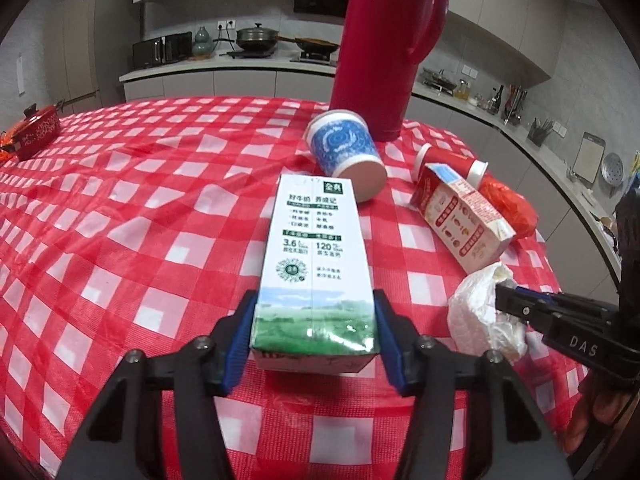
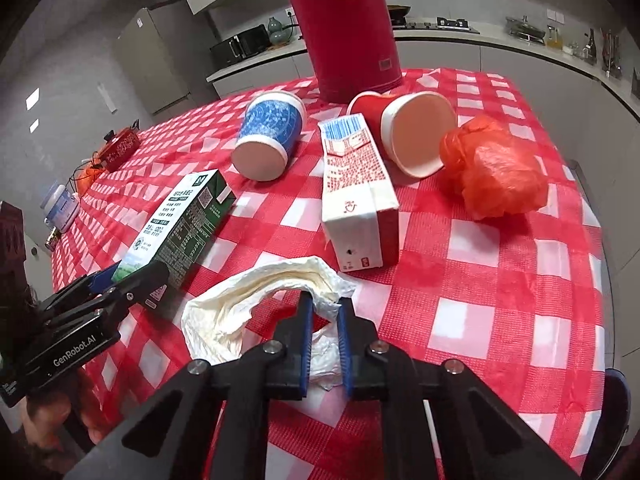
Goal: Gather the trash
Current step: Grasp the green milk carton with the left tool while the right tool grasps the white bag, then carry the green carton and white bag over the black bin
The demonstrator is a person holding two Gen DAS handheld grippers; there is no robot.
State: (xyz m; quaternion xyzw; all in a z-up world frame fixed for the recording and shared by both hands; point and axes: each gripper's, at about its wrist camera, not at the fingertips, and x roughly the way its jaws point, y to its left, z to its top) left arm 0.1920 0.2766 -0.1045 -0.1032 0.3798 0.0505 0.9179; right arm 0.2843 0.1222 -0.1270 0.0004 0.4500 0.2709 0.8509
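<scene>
Both tongs are engaged, as we read it. Our left tongs (image 1: pixel 315 332) have their blue pads pressed against the two long sides of the green-and-white milk carton (image 1: pixel 316 264), pinching it near its bottom end. Our right tongs (image 2: pixel 325 322) are drawn nearly together on a fold of the crumpled white tissue (image 2: pixel 256 308), which bunches between the pads and spills out to the left.

Moving outward, the carton lies flat on the checked counter (image 1: pixel 120 220), its long axis running away from the left tongs, and its top end points toward the blue paper cup (image 1: pixel 344 152). That cup lies on its side with its open mouth turned toward us. To the right lies the red-and-white carton (image 2: pixel 356 200), also flat, its long axis running front to back; its barcoded end points at the tall red thermos (image 2: pixel 344 28). Behind it a red paper cup (image 2: pixel 412 132) lies tipped over, mouth facing us, and a crumpled red plastic bag (image 2: pixel 496 172) sits just beside it.

We judge the task barely begun: two pieces are gripped but both rest on the counter, not yet lifted. Two cups, the second carton and the bag lie untouched. No bin shows in either view, so we cannot tell where the trash goes.
</scene>
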